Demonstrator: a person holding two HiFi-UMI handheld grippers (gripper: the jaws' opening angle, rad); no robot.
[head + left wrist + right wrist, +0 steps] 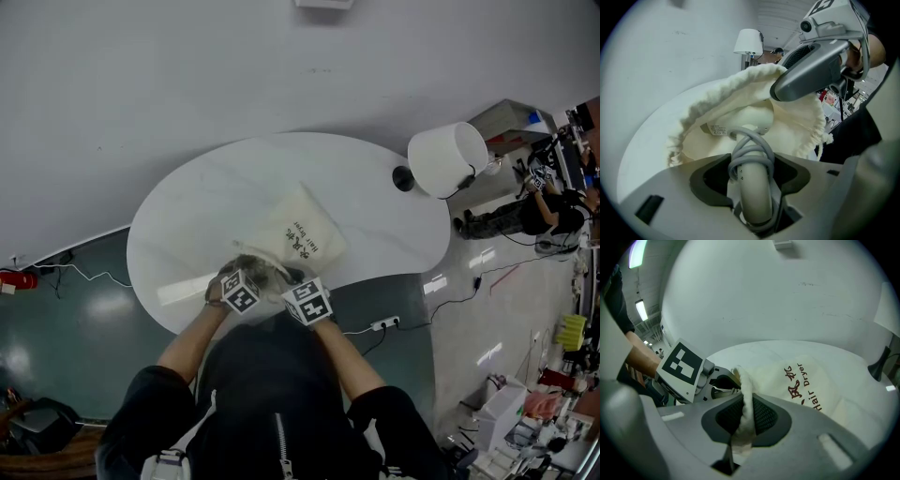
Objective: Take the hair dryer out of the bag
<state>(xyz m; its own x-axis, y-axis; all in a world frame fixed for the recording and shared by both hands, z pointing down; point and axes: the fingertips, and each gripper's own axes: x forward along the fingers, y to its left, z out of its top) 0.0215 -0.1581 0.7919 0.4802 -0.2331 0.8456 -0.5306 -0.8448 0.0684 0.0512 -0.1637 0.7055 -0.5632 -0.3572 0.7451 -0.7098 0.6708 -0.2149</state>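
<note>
A cream drawstring bag (pixel 302 232) printed "Hair Dryer" lies on the round white table (pixel 178 234), its mouth towards me. In the left gripper view the bag (pixel 712 105) gapes open and the white hair dryer (pixel 752 117) pokes out handle first. A grey cord is wound round the handle. My left gripper (pixel 752 164) has its jaws wide around that handle, pads against the cord. My right gripper (pixel 746 408) is shut on the bag's gathered rim (pixel 745 390) and holds it up. Both grippers, left (pixel 246 269) and right (pixel 287 278), meet at the bag's mouth.
A white lamp shade (pixel 448 159) with a black base (pixel 403 178) stands at the table's right end. A power strip (pixel 384 324) and cables lie on the floor below the table's near edge. A person (pixel 525 211) sits on the floor far right.
</note>
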